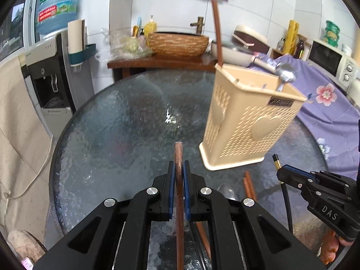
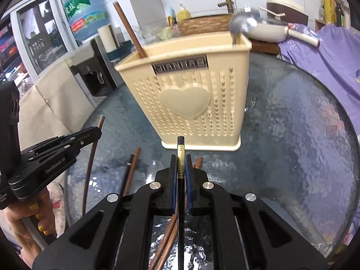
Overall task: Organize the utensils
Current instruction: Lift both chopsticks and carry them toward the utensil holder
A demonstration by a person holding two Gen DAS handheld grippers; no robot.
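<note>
Beige holder (image 2: 191, 90) stands on the glass worktop (image 2: 292, 146) straight ahead of the right tongs (image 2: 181, 171) pinching a black chopstick (image 2: 180, 153) lengthwise, nearer than the left tongs (image 1: 179, 175) pinching a brown chopstick (image 1: 178, 157).

Bright, even daylight; white glare patch on glass table (image 1: 171, 119); holder (image 1: 247, 121) motion-blurred; heavy fisheye bending, dark vignetted corners in both views.

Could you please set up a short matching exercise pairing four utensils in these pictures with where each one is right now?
Things:
1. black chopstick
2. spoon
3. clear spoon
4. brown chopstick

Places:
A. in the holder
B. lying on the table
C. in the left tool
D. in the right tool

Pairs: 1-D, 2-A, 3-B, 4-C
</note>
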